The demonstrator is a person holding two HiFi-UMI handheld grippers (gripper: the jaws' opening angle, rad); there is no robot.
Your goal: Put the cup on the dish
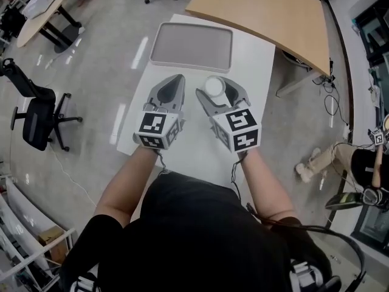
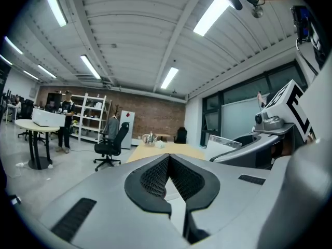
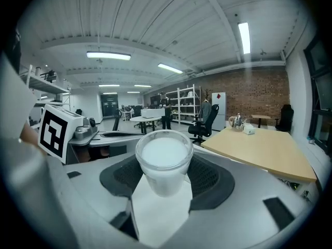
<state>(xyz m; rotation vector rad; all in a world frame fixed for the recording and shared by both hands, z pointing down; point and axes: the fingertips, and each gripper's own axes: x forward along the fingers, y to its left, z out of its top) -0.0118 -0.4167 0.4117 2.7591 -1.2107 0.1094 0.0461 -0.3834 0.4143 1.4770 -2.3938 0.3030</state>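
Right gripper [image 1: 220, 90] is pinching the cup [image 1: 214, 86] between its two jaws. In the right gripper view the dark pads are pressing on the cup's sides below the rim, so the cup is staying upright with its mouth facing up. The cup is looking whitish and cloudy inside, and I cannot tell whether that is a filling or just the cup itself. A grip on the sides looks like a sensible choice for a carry, since it is leaving the bottom free to be set down flat.

Left gripper [image 1: 173, 87] is hovering just beside the right one with its jaws pressed together and nothing between them. It seems to be waiting out of the way, since one gripper is enough for this job.

Both grippers are sitting over the white table [image 1: 194, 145], on the person's side of the dish [image 1: 191, 44]. The dish, a grey tray with rounded corners, is lying empty at the far end of the table, near a wooden table [image 1: 267, 11] beyond it. The cup is apart from the dish, off its near edge. Whether the cup's base is touching the table or hanging above it is not clear.

Judging from this, the cup is already grasped and the move forward over the dish's rim is not yet done.
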